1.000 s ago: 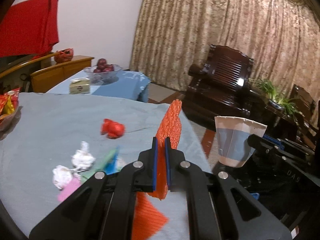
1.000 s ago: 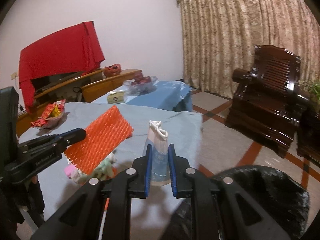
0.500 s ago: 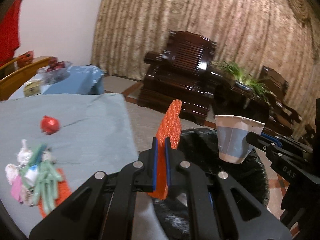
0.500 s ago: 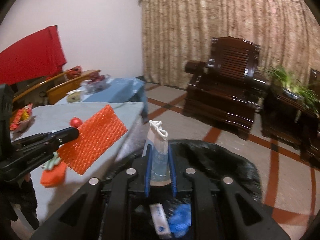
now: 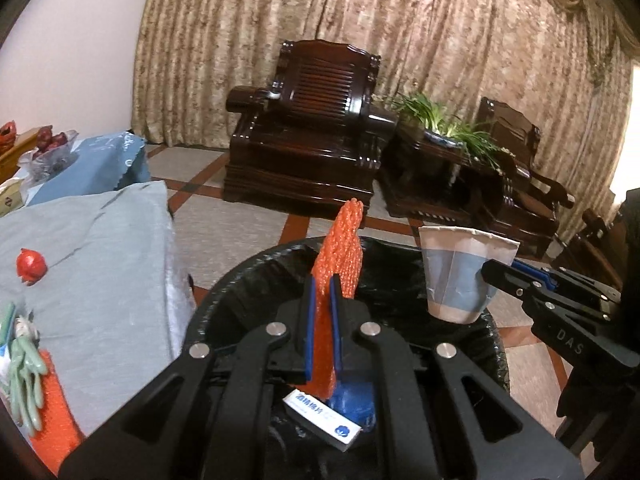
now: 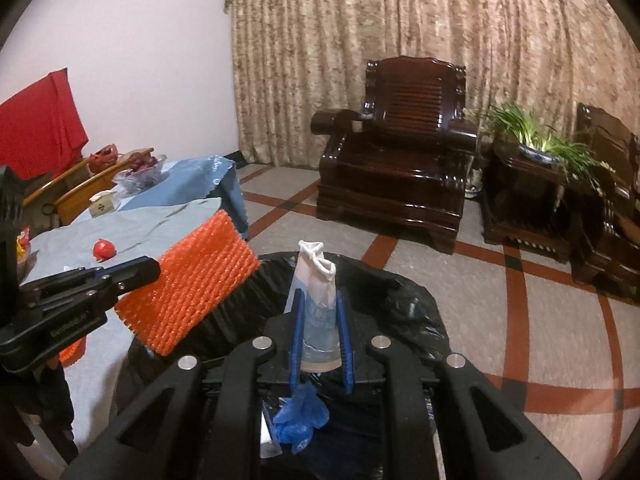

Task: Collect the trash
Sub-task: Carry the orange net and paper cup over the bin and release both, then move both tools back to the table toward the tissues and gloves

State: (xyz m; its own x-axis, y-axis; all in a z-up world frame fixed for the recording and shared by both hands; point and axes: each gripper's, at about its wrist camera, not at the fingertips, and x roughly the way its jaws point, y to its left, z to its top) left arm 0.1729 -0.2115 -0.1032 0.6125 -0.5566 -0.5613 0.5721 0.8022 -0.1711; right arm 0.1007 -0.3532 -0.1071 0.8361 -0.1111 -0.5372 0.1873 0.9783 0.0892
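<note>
Above the black-lined trash bin [image 5: 494, 344], both grippers hang with a load. Left of the bin, a red wrapper [image 5: 31, 266] and other scraps lie on the grey-clothed table [image 5: 104, 264]. The left gripper [image 5: 320, 308] has its jaws clamped on an orange foam net [image 5: 340, 256], over the bin's near-left part. The right gripper [image 6: 320, 332] pinches a crumpled paper cup [image 6: 316, 300] over the middle. If dropped now, the light net could catch the rim and slide outside.

Beige curtains [image 6: 400, 40] hang behind dark wooden armchairs [image 6: 400, 140]; tiled floor [image 6: 500, 300] with red bands, white wall [image 6: 140, 40].
</note>
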